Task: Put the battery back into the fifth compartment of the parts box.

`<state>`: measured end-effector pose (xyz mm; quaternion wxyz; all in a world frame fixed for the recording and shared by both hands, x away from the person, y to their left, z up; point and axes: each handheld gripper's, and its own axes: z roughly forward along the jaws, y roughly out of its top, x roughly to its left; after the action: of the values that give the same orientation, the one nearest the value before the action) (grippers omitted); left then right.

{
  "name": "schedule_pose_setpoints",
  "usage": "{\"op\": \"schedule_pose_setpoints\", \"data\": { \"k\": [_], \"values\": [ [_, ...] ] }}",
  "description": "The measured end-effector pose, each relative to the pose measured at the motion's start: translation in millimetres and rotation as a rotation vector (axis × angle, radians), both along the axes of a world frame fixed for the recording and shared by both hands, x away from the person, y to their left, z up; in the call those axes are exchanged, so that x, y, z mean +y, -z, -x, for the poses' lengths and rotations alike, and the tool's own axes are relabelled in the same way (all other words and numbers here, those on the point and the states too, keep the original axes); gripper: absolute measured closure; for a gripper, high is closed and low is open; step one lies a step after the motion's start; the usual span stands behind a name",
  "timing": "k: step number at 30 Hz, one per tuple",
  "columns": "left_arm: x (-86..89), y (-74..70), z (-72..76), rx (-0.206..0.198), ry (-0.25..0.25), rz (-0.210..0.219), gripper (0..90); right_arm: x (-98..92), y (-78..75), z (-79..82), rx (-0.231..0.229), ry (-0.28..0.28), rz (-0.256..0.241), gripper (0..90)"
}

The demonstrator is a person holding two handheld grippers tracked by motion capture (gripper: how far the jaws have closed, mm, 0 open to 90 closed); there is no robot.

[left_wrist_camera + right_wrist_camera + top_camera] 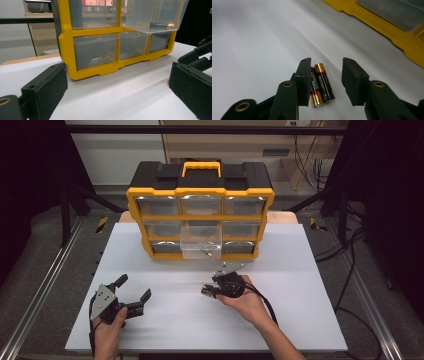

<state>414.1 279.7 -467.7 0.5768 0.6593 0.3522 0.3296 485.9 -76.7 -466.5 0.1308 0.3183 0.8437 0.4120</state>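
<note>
Two black-and-gold batteries [322, 83] lie side by side on the white board. My right gripper [326, 66] stands open around them, its left jaw covering part of one battery. In the high view the right gripper [206, 291] sits low at mid-board, in front of the yellow-and-black drawer organizer [200, 195]. The organizer's clear middle drawer [201, 240] is pulled out, with a small dark-and-orange item [209, 253] in it. My left gripper [134, 288] rests wide open at the front left with nothing between its jaws, facing the organizer [100, 32] and the open drawer [155, 15].
The white board [150, 330] lies on a table, with the organizer standing at its far middle. Metal rails [45, 285] run along both sides, and cables [350, 270] trail on the floor at the right. The other clear drawers are pushed in.
</note>
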Motion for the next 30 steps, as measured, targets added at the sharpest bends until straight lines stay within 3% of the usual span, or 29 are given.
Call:
{"op": "schedule_pose_setpoints", "data": {
  "k": [5, 13, 30],
  "values": [
    [0.0, 0.1, -0.1, 0.001, 0.000, -0.002, 2.2, 0.1, 5.8, -3.9, 0.004, -0.005, 0.021, 69.3],
    [0.1, 0.3, -0.3, 0.003, 0.000, -0.003, 2.1, 1.7, 10.6, -6.1, 0.034, -0.030, 0.048, 75.2],
    [-1.9, 1.0, -0.9, 0.007, 0.006, -0.008, 2.2, 3.2, 22.2, -15.2, 0.055, -0.030, 0.087, 76.1]
  ]
}}
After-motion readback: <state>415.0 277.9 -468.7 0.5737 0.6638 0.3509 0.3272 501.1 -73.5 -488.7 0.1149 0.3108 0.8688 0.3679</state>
